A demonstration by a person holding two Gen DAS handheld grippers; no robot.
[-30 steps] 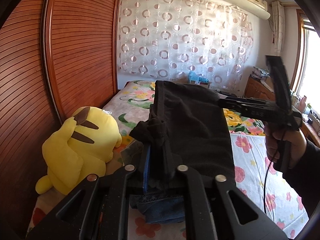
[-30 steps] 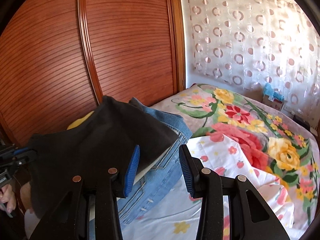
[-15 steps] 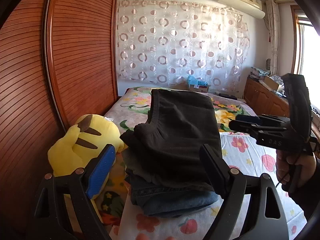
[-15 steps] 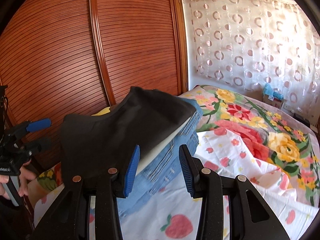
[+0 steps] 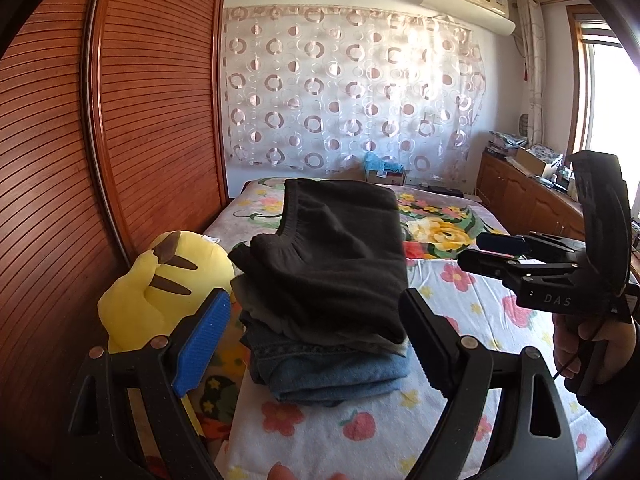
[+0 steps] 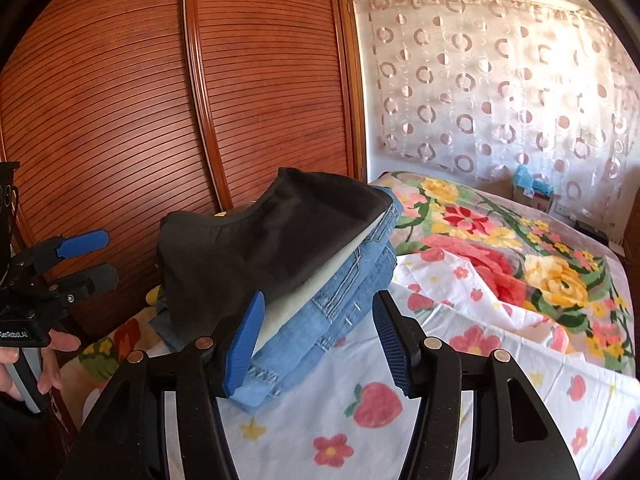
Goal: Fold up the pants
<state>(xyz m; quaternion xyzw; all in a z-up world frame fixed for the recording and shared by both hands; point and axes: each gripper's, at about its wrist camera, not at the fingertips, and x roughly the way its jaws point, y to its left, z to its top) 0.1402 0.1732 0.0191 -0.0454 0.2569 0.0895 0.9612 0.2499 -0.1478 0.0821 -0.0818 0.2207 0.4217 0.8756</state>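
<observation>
Folded black pants (image 5: 332,256) lie on top of a stack with folded blue jeans (image 5: 328,372) beneath, on the flowered bed sheet (image 5: 360,428). My left gripper (image 5: 314,320) is open wide just short of the stack's near end, touching nothing. In the right wrist view the black pants (image 6: 272,236) and the jeans (image 6: 344,280) sit just ahead of my right gripper (image 6: 318,320), whose jaws are opening; no pad presses on cloth. The left wrist view shows the right gripper (image 5: 492,250) off the stack's right side. The left gripper (image 6: 86,258) also shows, open, at the far left.
A yellow plush toy (image 5: 160,292) lies left of the stack against the slatted wooden wardrobe doors (image 5: 152,120). The bed (image 6: 500,248) stretches back to a circle-patterned curtain (image 5: 352,92). A wooden cabinet (image 5: 528,200) with clutter runs along the right wall. A person's hand (image 5: 588,340) holds the right gripper.
My left gripper let go of the black pants, opened wide and drew back. The right gripper pulled away from the stack and its jaws spread wider. The pants now rest flat on the jeans.
</observation>
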